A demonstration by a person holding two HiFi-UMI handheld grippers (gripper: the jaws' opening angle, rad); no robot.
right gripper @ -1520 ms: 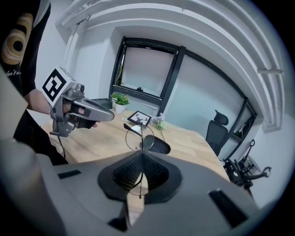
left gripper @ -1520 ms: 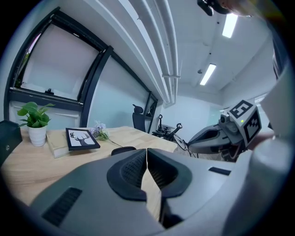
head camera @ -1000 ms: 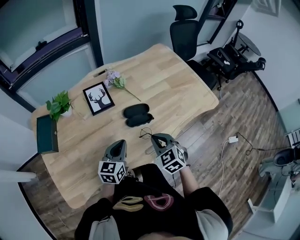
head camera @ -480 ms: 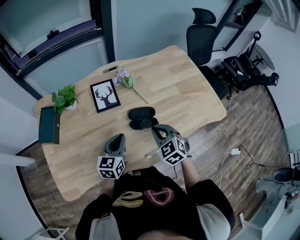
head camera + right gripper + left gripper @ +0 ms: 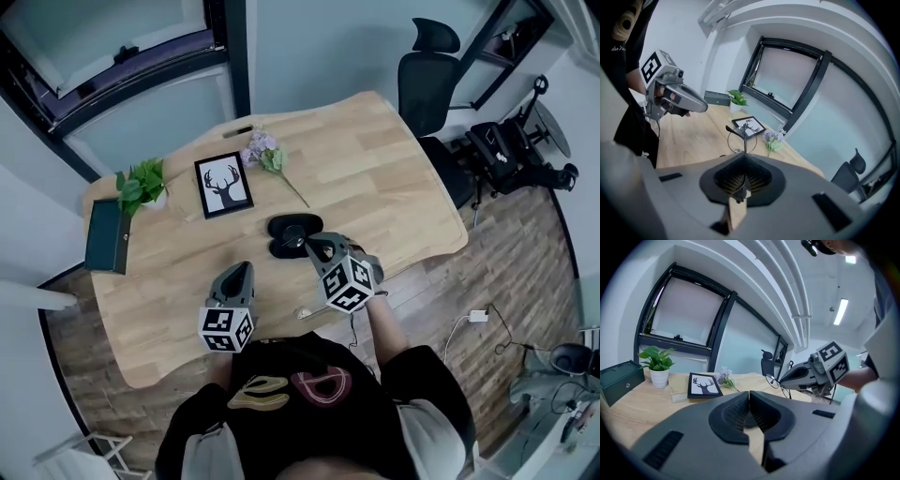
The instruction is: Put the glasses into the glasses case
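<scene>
The black glasses case (image 5: 292, 228) lies open on the wooden table (image 5: 375, 178), near its front edge. My right gripper (image 5: 312, 246) is shut on thin wire-rimmed glasses (image 5: 737, 137), holding them by one arm so a lens ring stands up past the tips (image 5: 744, 154). Its tips hover right beside the case. In the left gripper view the glasses (image 5: 773, 378) show at that gripper's nose. My left gripper (image 5: 240, 273) is shut with nothing in it (image 5: 749, 393). It hangs over bare table to the left of the case.
A framed deer picture (image 5: 225, 184), a sprig of lilac flowers (image 5: 267, 155), a small potted plant (image 5: 141, 186) and a dark green box (image 5: 108, 236) sit along the table's far and left side. An office chair (image 5: 429, 75) stands beyond the far right corner.
My right gripper has carried the glasses forward across the table to the case. The left gripper has shifted a little the same way.
</scene>
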